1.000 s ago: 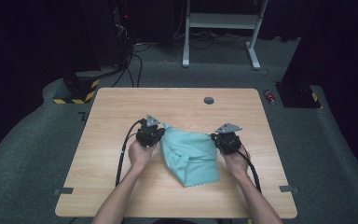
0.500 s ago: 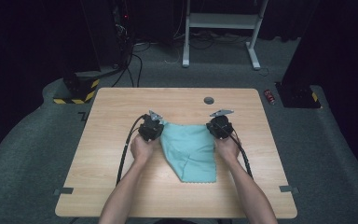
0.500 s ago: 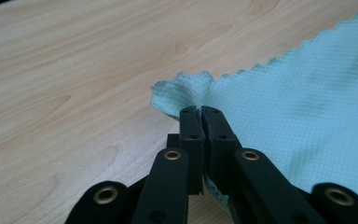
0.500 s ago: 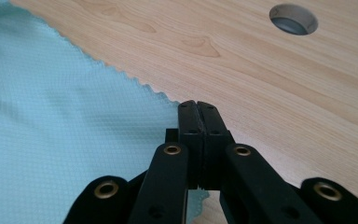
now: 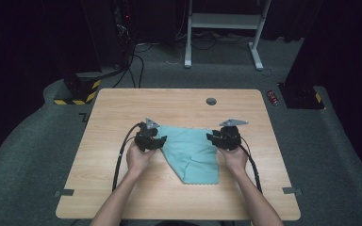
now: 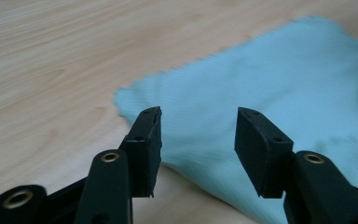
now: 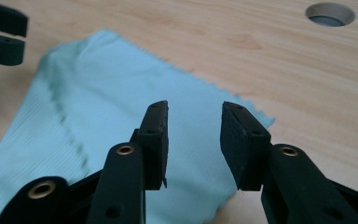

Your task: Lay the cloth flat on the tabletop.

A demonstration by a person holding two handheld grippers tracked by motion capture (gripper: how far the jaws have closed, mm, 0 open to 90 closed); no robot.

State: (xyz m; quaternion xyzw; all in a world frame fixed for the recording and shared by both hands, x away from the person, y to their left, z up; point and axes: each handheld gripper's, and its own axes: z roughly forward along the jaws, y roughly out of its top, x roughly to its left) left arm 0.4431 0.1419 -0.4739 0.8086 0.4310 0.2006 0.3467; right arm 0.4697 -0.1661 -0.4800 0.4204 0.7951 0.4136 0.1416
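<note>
A teal cloth (image 5: 191, 150) lies flat on the wooden table (image 5: 122, 108), its top edge straight and its lower part tapering to a point toward me. My left gripper (image 5: 162, 139) sits at the cloth's top left corner. In the left gripper view its jaws (image 6: 199, 135) have just been opening and hang apart over the cloth (image 6: 284, 79), pressing nothing. My right gripper (image 5: 210, 137) is at the top right corner. Its jaws (image 7: 193, 135) have also just been opening and stand apart above the cloth (image 7: 107, 93). The left gripper's fingertips (image 7: 2, 32) show at the far corner.
A round cable hole (image 5: 211, 101) is in the table behind the cloth, also in the right gripper view (image 7: 330, 13). A cable (image 5: 120, 157) trails from the left gripper across the table. On the floor beyond are a red can (image 5: 273, 97) and a white frame (image 5: 226, 21).
Both pairs of jaws were shut on the cloth's top corners and have let go. The cloth, bunched a second ago, now lies spread flat between the hands.
</note>
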